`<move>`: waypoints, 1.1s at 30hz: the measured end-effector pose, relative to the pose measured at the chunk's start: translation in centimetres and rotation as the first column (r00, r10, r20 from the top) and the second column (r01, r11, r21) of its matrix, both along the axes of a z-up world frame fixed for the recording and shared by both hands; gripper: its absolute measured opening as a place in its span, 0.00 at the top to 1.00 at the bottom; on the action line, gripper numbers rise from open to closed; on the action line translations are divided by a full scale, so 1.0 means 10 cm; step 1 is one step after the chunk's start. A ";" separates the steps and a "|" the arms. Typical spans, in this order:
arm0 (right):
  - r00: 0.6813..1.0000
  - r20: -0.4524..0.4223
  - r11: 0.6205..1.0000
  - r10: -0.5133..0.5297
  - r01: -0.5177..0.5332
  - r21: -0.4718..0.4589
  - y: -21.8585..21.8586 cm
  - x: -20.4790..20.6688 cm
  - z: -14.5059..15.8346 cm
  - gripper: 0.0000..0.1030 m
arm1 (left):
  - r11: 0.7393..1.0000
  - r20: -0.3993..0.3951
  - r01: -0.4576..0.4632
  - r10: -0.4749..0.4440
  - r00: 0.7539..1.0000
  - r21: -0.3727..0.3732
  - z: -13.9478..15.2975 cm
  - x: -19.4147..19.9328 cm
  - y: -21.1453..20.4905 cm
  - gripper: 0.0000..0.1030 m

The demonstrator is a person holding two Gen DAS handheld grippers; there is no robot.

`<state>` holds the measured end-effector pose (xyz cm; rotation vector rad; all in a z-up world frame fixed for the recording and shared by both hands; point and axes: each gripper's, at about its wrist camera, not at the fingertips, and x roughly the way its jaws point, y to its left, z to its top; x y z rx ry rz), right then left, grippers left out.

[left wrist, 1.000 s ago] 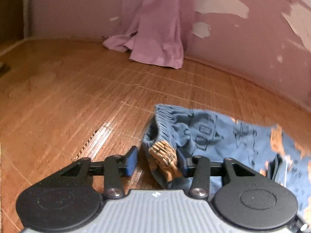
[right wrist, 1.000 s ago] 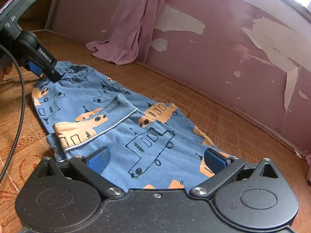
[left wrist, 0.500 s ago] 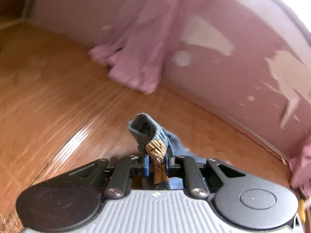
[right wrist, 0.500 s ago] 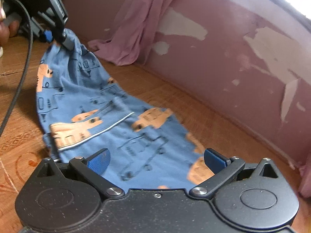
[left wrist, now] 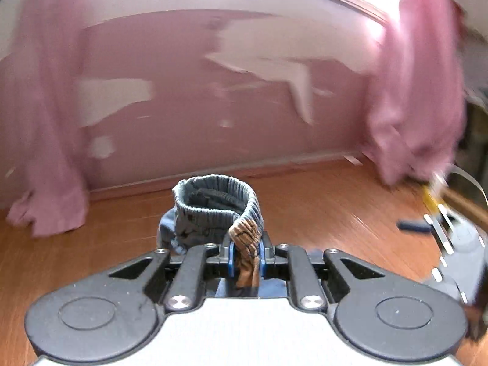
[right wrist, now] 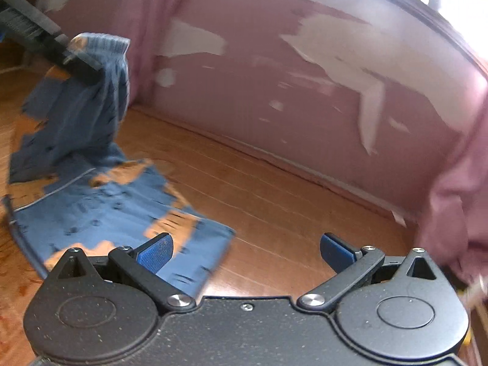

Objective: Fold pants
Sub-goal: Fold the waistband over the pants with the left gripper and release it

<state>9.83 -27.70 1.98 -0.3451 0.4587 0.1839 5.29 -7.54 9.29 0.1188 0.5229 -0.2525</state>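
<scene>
The left gripper (left wrist: pixel 246 257), low in the centre of its own view, was clamped on the elastic waistband (left wrist: pixel 218 196) of the blue printed pants (right wrist: pixel 100 201), an orange patch of the cloth pinched between its blue pads (left wrist: pixel 231 259). In the right wrist view that same gripper appeared at the upper left, holding the waistband end up in the air, while the leg end of the pants lay on the wooden floor (right wrist: pixel 274 195) at the lower left. The right gripper (right wrist: pixel 245 251) was spread wide with nothing between its fingers; its left finger sat over the hem corner and its right finger over bare floor. Behind ran a pink wall (right wrist: pixel 274 85) with peeling paint, and pink curtains (left wrist: pixel 418 91) hung at both sides. Both views were blurred. The likely trouble: only a narrow bunch of waistband was pinched, so the cloth could twist as it hung and land creased or skewed. With the hem unpinned, it might also drag along the floor
</scene>
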 end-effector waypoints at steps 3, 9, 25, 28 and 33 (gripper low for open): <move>1.000 -0.014 0.999 -0.027 0.028 0.045 -0.23 0.06 -0.04 0.01 | 0.991 -0.027 0.096 -0.094 0.995 0.096 -0.15 -0.01 -0.45 0.84; 0.996 -0.036 0.993 -0.084 0.087 0.085 -0.59 0.20 -0.12 0.01 | 0.938 -0.132 0.259 -0.233 0.963 0.232 -0.68 -0.04 -1.19 0.84; 1.000 0.024 0.981 -0.007 0.003 0.195 -0.48 0.08 -0.02 0.01 | 0.998 -0.146 0.010 -0.019 0.989 -0.062 -0.70 -0.12 -0.34 0.28; 0.998 -0.007 0.984 0.062 -0.060 0.169 -0.20 0.00 -0.04 0.01 | 0.975 -0.185 -0.197 0.176 0.967 -0.100 -0.81 -0.10 0.06 0.28; 0.994 -0.113 0.999 0.003 -0.009 -0.054 0.10 -0.11 -0.27 0.01 | 0.959 -0.275 -0.283 0.263 0.925 -0.035 -1.13 -0.08 0.35 0.28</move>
